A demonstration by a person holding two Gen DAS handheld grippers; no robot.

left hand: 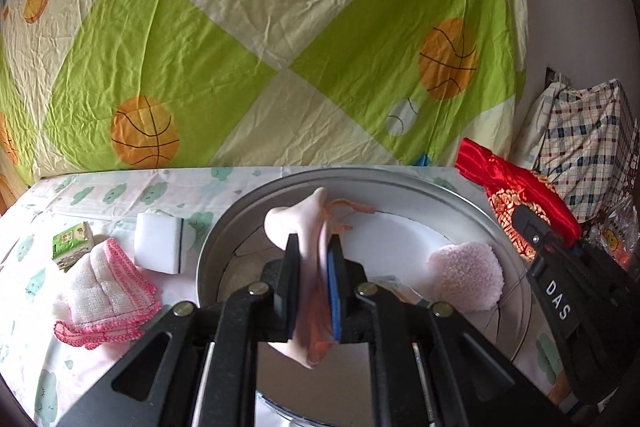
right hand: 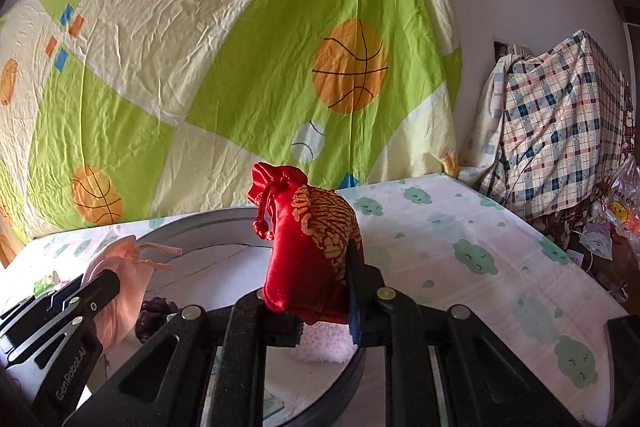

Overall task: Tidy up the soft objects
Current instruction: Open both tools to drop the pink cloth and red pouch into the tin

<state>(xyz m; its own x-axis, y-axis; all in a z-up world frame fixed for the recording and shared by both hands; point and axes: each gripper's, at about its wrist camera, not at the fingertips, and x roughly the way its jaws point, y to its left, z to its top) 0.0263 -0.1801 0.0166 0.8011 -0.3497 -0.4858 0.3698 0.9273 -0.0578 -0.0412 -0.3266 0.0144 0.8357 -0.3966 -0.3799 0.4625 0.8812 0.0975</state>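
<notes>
So in our left wrist view the left gripper (left hand: 314,267) has its jaws pinched tight on a pale pink pouch (left hand: 310,227), which sticks up between the pads at centre frame and hangs out below them too. Its thin orange-pink drawstring (left hand: 352,207) trails off to the right. The pouch sits over a big round metal tray (left hand: 224,227) that fills the lower middle of the frame.

Over in our right wrist view, the right gripper (right hand: 320,291) is clamped the same way on a red satin pouch (right hand: 308,247) with gold embroidery, bunched neck up top and a little red tassel dangling on its left side. It hangs above the right rim of that same tray.

Inside the tray we can see a fluffy pink cloth (left hand: 466,277) toward the right, and in the right view something dark purple (right hand: 156,311) at lower left, too hidden to name.

Left of the tray on the counter (left hand: 36,347), which wears a white sheet with green cloud faces: a white sponge block (left hand: 158,247) just beside the rim, a folded white cloth with pink crochet edging (left hand: 104,295) lower left, and a small green tissue pack (left hand: 72,245) touching that cloth's far corner.

Behind everything hangs a wrinkly green-and-cream basketball sheet (left hand: 260,27). At far right there's a plaid-covered pile (right hand: 560,131).
</notes>
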